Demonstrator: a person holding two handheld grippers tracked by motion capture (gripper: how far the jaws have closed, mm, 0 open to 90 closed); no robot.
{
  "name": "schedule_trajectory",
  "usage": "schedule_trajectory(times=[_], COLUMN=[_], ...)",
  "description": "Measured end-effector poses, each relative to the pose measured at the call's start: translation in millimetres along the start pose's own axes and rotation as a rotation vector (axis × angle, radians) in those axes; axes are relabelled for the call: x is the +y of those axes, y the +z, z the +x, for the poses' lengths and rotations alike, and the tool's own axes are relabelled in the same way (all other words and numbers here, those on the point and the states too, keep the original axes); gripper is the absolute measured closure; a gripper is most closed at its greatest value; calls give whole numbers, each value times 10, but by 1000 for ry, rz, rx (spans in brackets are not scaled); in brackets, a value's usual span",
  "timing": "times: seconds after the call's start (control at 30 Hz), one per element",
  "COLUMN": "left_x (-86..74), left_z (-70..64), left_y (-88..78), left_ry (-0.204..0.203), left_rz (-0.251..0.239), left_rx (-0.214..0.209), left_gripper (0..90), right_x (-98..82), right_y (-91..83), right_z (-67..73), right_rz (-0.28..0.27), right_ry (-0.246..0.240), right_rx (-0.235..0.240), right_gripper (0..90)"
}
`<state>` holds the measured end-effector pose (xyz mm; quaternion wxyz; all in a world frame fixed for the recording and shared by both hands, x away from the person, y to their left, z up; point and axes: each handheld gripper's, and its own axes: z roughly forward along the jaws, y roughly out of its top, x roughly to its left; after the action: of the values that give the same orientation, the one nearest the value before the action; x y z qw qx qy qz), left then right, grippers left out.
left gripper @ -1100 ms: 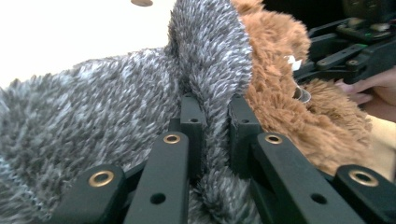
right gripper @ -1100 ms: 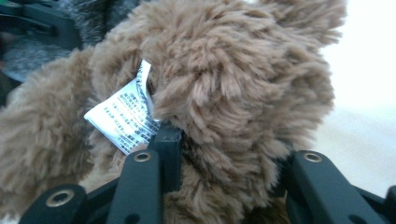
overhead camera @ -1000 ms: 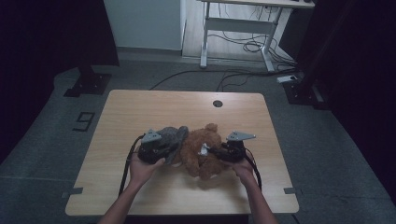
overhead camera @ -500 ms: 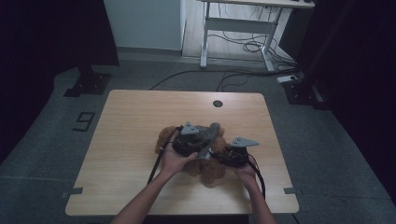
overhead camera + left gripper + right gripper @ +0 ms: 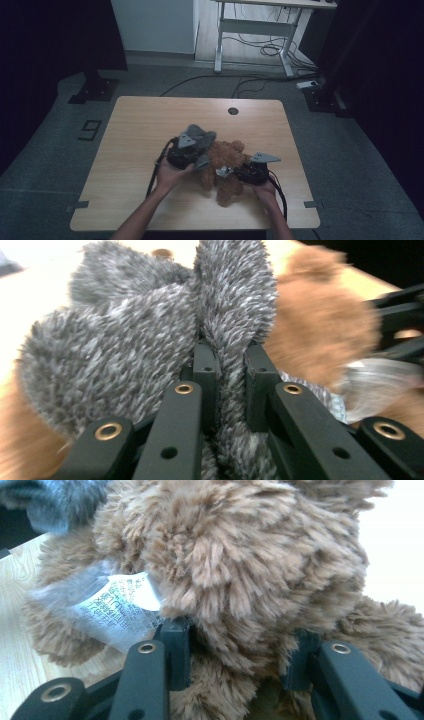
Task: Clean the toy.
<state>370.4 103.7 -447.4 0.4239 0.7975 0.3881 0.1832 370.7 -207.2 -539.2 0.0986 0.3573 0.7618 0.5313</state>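
Left tongs (image 5: 230, 375): I see the jaws drawn close together on a fold of grey plush fabric (image 5: 150, 330), pinched between the two pads. In the high view my left tongs (image 5: 192, 152) sit at the counter's middle, with the grey plush (image 5: 200, 135) bunched on top of them.

Right tongs (image 5: 235, 650): jaws set fairly wide and pressed into the brown fur of the teddy bear (image 5: 240, 555), clamped on its body. Which part of the bear they hold I cannot make out; fur hides the pads. In the high view my right tongs (image 5: 235, 172) lie at the bear's right side.

Teddy bear (image 5: 225, 162): brown, shaggy, lying on the wooden counter (image 5: 140, 125) between my two hands, slightly nearer its front edge. A white printed label (image 5: 120, 605) hangs just beside the right tongs' left jaw; its text is too small to read.

Grey plush: mottled grey-white pile, touching the bear's upper left, possibly a garment.
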Motion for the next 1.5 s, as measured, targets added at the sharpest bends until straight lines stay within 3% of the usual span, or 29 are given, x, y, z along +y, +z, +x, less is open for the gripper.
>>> schedule_trajectory(times=[0.13,0.23,0.33,0.5,0.63,0.7,0.8,0.93,1.03,1.07,1.2,1.3,1.43,1.5], left_x=[-127,-294,-426,-470,-583,-603,-472,-109,154,243,431,504,475,450], left_z=[352,530,568,565,593,616,606,434,190,46,-464,-742,-867,-810], left_y=[-251,-228,-144,-72,-64,-124,-321,-493,-448,-386,-52,273,653,702], left_ry=[-68,-103,-139,-133,-122,-144,-151,-99,-49,-24,66,105,133,91], left_rz=[2,59,71,83,135,115,35,-52,-87,-89,-56,-4,86,78], left_rx=[80,93,78,88,97,84,64,18,-40,-67,-139,-171,-142,-159], left_gripper=[794,794,795,796,796,796,796,795,795,795,794,794,793,794], right_x=[-5,-15,-20,-35,-44,-63,-82,-71,-66,-64,-63,-65,-70,-70], right_y=[-4,-8,-8,-9,-19,-26,-33,-28,-19,-16,1,2,-6,-6], right_z=[8,5,10,6,13,10,-8,-2,4,4,7,15,30,27], right_rz=[2,5,11,25,46,49,53,56,55,55,52,51,53,61], right_ry=[-3,-1,0,24,18,11,15,11,11,11,13,9,-6,-4], right_rx=[2,8,11,18,28,34,47,40,35,32,28,24,18,10], right_gripper=[572,571,571,570,570,571,573,574,576,576,577,577,579,579])
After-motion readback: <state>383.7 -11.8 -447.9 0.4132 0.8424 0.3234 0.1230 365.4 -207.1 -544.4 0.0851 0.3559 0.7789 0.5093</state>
